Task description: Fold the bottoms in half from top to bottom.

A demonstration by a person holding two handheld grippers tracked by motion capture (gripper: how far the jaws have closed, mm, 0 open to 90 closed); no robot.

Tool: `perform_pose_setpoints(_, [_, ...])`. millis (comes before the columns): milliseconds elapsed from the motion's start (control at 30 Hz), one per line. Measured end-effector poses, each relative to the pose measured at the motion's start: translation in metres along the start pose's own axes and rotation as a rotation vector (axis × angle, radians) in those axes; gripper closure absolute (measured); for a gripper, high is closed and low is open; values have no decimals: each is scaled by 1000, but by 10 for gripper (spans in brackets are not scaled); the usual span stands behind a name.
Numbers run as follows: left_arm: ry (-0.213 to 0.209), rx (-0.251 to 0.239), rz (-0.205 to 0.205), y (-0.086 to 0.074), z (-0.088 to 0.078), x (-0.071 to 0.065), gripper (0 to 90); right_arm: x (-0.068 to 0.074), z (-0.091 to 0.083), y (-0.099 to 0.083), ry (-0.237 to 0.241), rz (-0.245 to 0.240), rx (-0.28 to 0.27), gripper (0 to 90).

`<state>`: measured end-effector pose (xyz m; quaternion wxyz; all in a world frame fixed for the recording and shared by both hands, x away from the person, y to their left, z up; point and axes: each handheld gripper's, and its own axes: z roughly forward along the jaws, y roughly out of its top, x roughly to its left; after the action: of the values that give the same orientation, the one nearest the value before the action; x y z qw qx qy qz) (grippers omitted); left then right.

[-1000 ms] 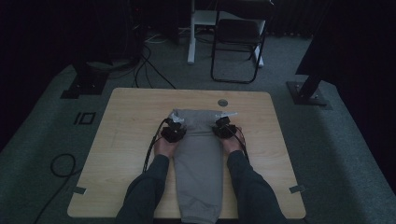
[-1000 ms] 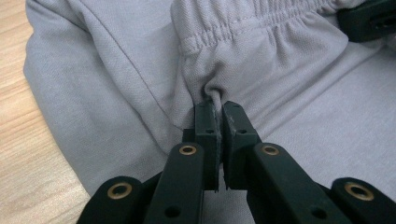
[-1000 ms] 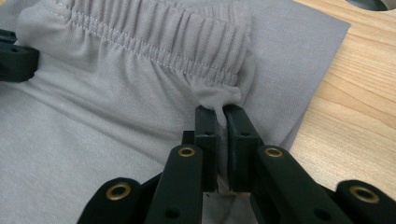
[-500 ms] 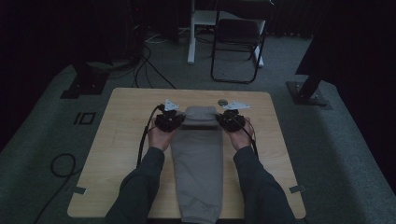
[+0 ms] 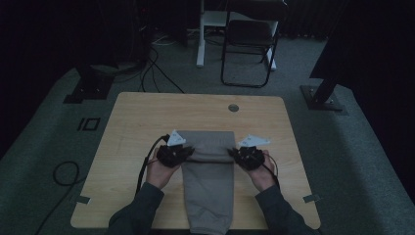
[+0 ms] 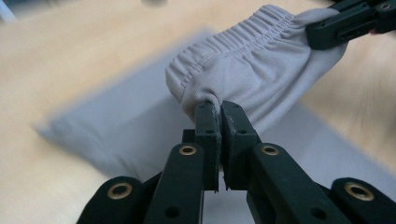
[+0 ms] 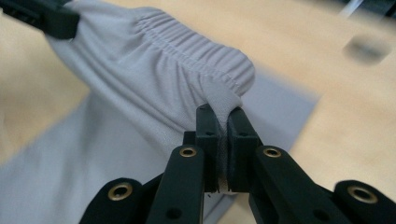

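The grey knit garment with a gathered elastic waistband [image 5: 207, 181] lies lengthwise on the light wooden table [image 5: 132, 122], its lower end hanging over the near edge. The waistband end is raised off the table and folded toward the person.

Left tool [image 6: 219, 109]: jaws fully closed, pinching one corner of the waistband [image 6: 243, 51]. Right tool [image 7: 223, 112]: jaws fully closed, pinching the opposite corner. In the high view the left tool [image 5: 188, 152] and right tool [image 5: 234, 155] flank the fabric, with the waistband stretched between them.

Risks:
- Each grip takes only a small bite of cloth at the jaw tips. Excess tension between the two tools could pull a corner free.
- Uneven travel of the two hands would skew the fold line.
- The overhanging lower end could drag the garment toward the near edge as the fold is laid.

Markings: no brand, label or legible writing is visible on the garment, tools or table.
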<state>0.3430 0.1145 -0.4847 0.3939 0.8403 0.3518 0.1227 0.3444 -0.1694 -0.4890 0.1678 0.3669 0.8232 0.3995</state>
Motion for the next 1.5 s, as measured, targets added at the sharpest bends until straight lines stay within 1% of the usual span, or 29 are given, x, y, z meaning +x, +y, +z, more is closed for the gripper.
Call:
perform_pose_setpoints(33, [-7,23,-11,-8,5,-2,860,3,3,-7,7,0,20,866])
perform_pose_setpoints(100, [-22,71,-17,-23,13,-5,860,10,10,-23,26,5,69,866])
perform_pose_setpoints(133, [-29,89,-20,-30,17,-6,859,13,13,-29,33,6,88,866])
perform_pose_setpoints(167, [-47,107,-31,-36,21,-8,859,15,15,-34,36,10,105,866])
perform_pose_setpoints(200, [-53,116,-34,-40,23,-9,859,17,18,-41,40,20,124,866])
perform_pose_setpoints(267, [-51,150,-17,-47,31,-11,858,20,23,-49,37,27,152,863])
perform_pose_setpoints(300, [-55,132,-21,-49,32,-11,857,20,24,-51,38,28,137,863])
perform_pose_setpoints(333, [-62,124,-41,-50,32,-10,858,20,24,-51,38,30,137,863])
perform_pose_setpoints(433, [-55,119,-37,-49,33,-8,858,18,26,-49,32,26,138,862])
perform_pose_setpoints(467, [-33,107,-31,-48,36,-4,858,16,28,-48,32,26,133,861])
perform_pose_setpoints(500, [-22,92,-41,-47,38,-2,859,10,34,-45,36,47,119,862])
perform_pose_setpoints(567, [-6,73,-48,-45,41,4,859,5,40,-41,27,52,110,862])
perform_pose_setpoints(600, [-1,66,-61,-44,43,8,860,3,43,-39,21,48,102,862])
perform_pose_setpoints(667, [15,56,-76,-41,47,15,860,-1,50,-35,18,53,95,862])
perform_pose_setpoints(733, [25,53,-91,-37,51,20,860,-6,55,-31,18,62,94,862])
perform_pose_setpoints(900, [53,51,-94,-29,59,29,860,-20,70,-19,4,75,89,862])
perform_pose_setpoints(1000, [61,46,-107,-25,64,36,860,-27,77,-13,-5,89,94,862])
perform_pose_setpoints(1100, [79,45,-122,-19,69,43,860,-32,84,-7,-21,102,90,862])
perform_pose_setpoints(1167, [91,38,-135,-16,72,48,860,-36,90,-2,-31,101,89,863])
perform_pose_setpoints(1267, [109,23,-153,-12,78,55,860,-42,97,5,-42,102,102,862])
perform_pose_setpoints(1333, [116,15,-171,-9,81,60,860,-45,101,10,-53,115,108,862])
perform_pose_setpoints(1433, [124,6,-181,-8,84,63,860,-48,106,13,-64,127,105,862])
perform_pose_setpoints(1500, [125,4,-181,-8,84,63,860,-49,107,14,-68,129,100,862])
